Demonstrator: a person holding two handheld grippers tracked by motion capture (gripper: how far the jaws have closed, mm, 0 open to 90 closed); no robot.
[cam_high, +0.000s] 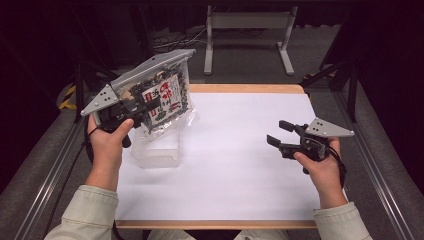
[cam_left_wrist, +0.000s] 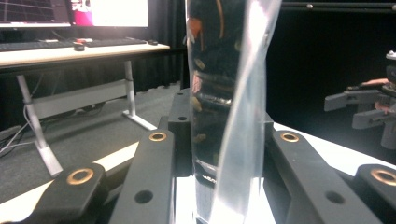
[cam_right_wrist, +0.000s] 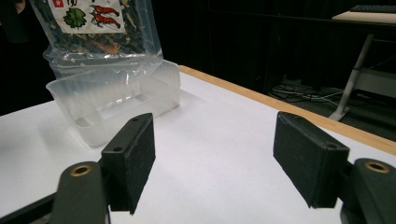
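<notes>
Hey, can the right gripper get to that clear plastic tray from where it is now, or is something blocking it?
Probably yes. The right gripper is open and holds nothing, with bare white table between it and the clear plastic tray. The snack bag in the left gripper hangs above the tray's far side.

three cameras: one fixed overhead, one riding each gripper

the high view looks forward and down on the white table (cam_high: 240, 165) from the person's side. the left gripper view sits very near the snack bag (cam_left_wrist: 229, 93), facing across to the right gripper (cam_left_wrist: 359, 109). the right gripper view looks low over the table toward the clear tray (cam_right_wrist: 116, 100) and bag, both shared with the high view.
</notes>
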